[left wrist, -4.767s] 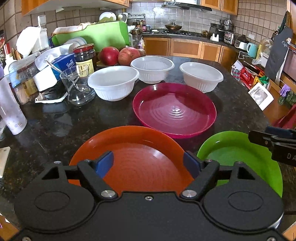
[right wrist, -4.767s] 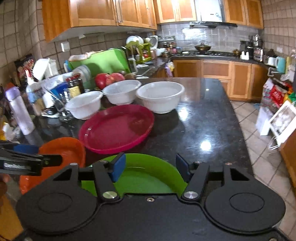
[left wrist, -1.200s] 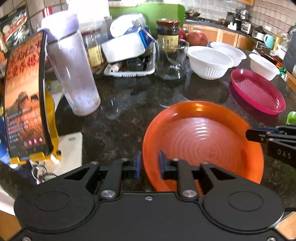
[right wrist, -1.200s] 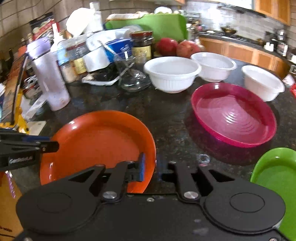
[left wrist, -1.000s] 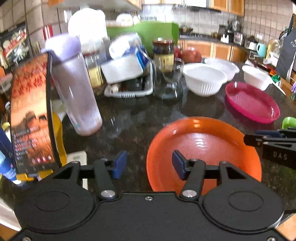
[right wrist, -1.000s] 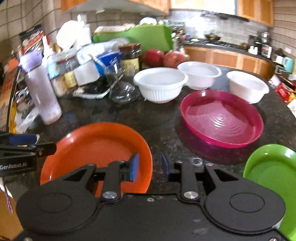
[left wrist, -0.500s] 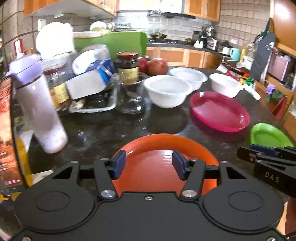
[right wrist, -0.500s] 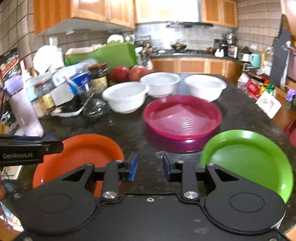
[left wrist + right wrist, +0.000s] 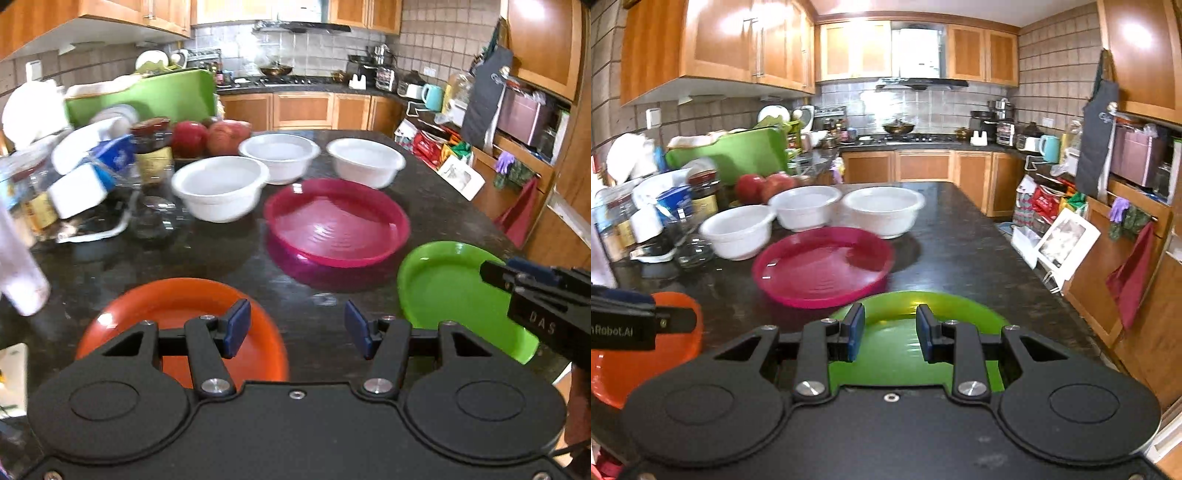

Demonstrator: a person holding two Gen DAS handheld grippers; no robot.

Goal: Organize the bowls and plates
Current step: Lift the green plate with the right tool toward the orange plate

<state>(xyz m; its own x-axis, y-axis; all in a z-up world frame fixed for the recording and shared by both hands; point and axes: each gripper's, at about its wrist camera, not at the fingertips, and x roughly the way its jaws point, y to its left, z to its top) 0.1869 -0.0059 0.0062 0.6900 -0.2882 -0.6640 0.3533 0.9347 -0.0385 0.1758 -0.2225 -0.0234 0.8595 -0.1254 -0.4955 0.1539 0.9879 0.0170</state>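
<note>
Orange plate (image 9: 173,314) near part hidden behind tongs; countertop clutter (image 9: 74,177) motion-blurred.

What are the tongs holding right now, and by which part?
Nothing is held. The left tongs stand open over the counter beside the orange plate; the right tongs stand open above the green plate, not gripping it.

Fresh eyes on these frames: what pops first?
Three bright plates on the dark counter: orange plate near left, magenta plate centre, green plate near right. Behind them stand three white bowls. Both the left gripper and right gripper are open, holding nothing.
</note>
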